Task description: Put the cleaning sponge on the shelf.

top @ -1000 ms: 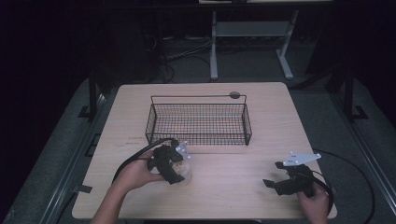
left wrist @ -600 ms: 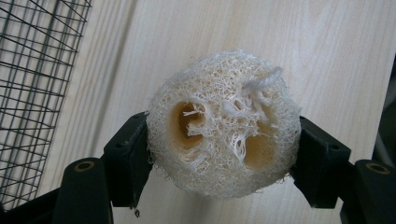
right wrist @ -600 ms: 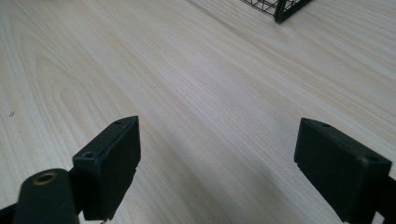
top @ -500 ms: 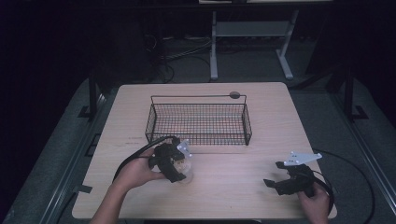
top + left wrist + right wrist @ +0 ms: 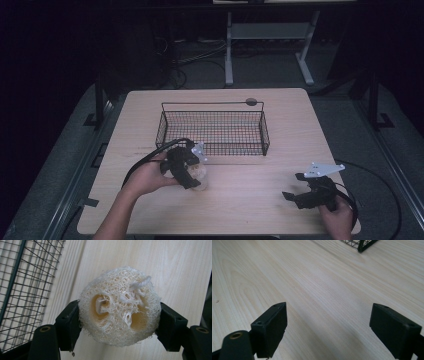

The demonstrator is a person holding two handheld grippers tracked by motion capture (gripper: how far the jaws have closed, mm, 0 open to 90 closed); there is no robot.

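Right claw: the right claw (image 5: 294,194) is seen at the lower right of the high view, held in a hand (image 5: 339,220) at the near edge of the counter (image 5: 280,125); its jaws are spread wide in the right gripper view (image 5: 328,327), with nothing but bare wood grain between them.
Left claw: the left claw (image 5: 192,175) is seen at the lower centre-left of the high view, held low over the counter; it is clenched on a loofah sponge (image 5: 119,306).
Loofah sponge: a pale, fibrous round is gripped at its two sides by the black jaws in the middle of the left gripper view, its holed cut face turned to the camera and a short cord loop seen at its upper right. In the high view it (image 5: 199,173) is found just in front of the basket's near left part, outside it.
Basket: a black wire basket (image 5: 214,150) is set mid-counter beyond the left claw; its mesh (image 5: 22,290) is seen along the left edge of the left gripper view, and one corner (image 5: 362,246) at the top of the right gripper view.
Beyond the counter: a dark floor with cables and a pale stand (image 5: 270,35) is seen at the top of the high view.
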